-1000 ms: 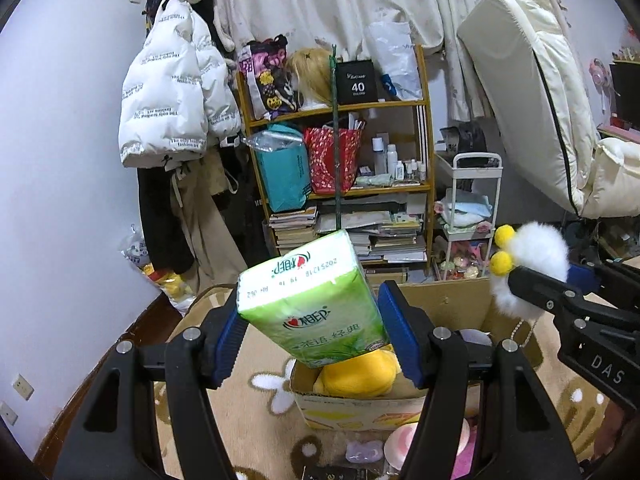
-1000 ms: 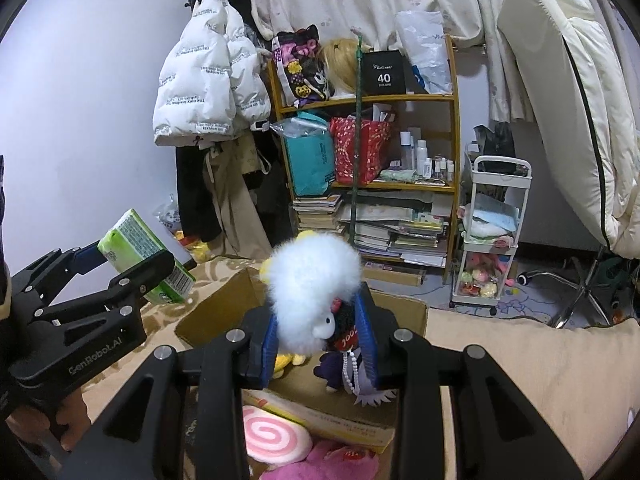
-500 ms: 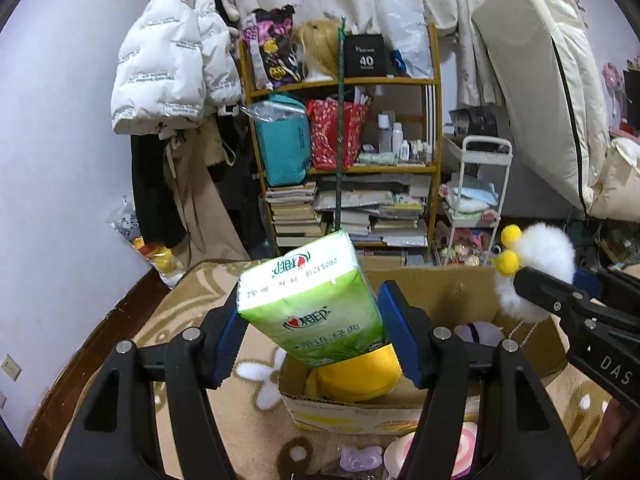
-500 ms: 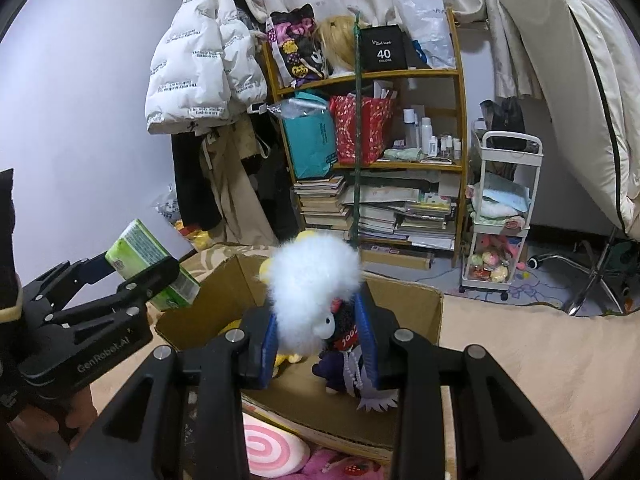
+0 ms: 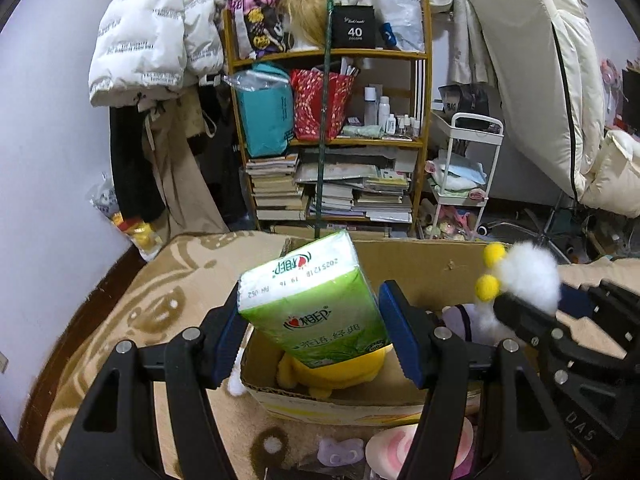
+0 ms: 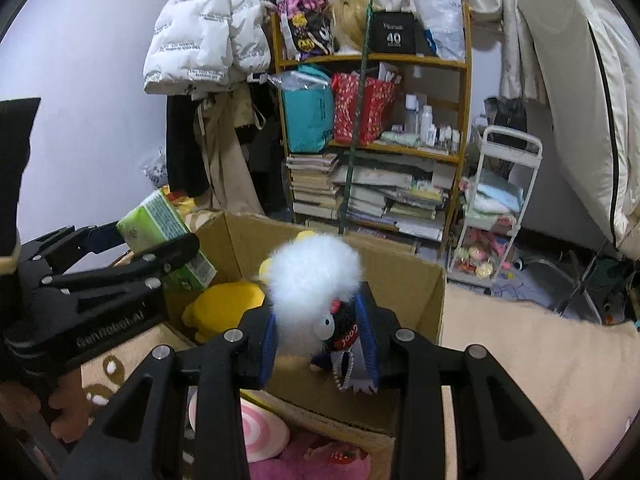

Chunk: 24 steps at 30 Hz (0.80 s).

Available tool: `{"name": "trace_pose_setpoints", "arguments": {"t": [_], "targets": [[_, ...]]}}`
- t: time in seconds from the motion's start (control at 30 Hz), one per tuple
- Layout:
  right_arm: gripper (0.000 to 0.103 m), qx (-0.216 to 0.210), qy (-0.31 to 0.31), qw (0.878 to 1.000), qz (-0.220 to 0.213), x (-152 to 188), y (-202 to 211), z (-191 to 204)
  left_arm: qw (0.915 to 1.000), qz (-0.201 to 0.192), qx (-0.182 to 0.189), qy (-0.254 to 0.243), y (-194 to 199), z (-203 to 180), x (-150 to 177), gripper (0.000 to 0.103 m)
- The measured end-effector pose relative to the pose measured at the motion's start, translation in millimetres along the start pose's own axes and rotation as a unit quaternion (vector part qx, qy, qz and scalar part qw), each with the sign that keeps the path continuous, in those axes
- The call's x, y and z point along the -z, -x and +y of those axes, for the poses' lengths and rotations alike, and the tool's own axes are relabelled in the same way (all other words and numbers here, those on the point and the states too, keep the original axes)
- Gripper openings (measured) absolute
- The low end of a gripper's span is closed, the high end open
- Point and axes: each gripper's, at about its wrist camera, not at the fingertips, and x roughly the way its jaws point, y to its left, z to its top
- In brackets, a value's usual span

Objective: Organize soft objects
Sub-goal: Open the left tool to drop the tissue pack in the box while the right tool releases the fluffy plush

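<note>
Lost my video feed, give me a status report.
Left hand-held gripper shut on tissue pack. Right hand-held gripper shut on fluffy white doll. Both above cardboard box; yellow plush already inside.

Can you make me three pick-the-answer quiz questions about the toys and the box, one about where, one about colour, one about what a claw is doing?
1. Where is the yellow plush toy?
A. inside the cardboard box
B. on the bookshelf
C. hanging on the wall

2. What colour is the tissue pack wrapper?
A. red
B. green and white
C. black

3. What is the right claw doing?
A. hanging empty and open
B. gripping a book
C. squeezing the fluffy white doll

Answers:
1. A, it lies in the box's corner.
2. B, green sides with a white top.
3. C, the blue pads press both sides of the doll.
</note>
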Motion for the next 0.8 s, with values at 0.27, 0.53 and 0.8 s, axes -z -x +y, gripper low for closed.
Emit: {"name": "trace_pose_setpoints", "arguments": {"t": [0.27, 0.53, 0.8], "targets": [[0.041, -0.022, -0.033, 0.999, 0.028, 9, -8, -12, 0.9999, 0.008, -0.006, -0.004, -2, 2, 1, 0.076], [0.067, -0.049, -0.051, 0.997, 0.036, 13, -4, -17, 0.9997, 0.015, -0.018, -0.004, 3, 9, 4, 0.090], [0.088, -0.042, -0.055, 0.997, 0.027, 17, 17, -16, 0.9991, 0.033, -0.026, -0.002, 19, 21, 8, 0.095]]}}
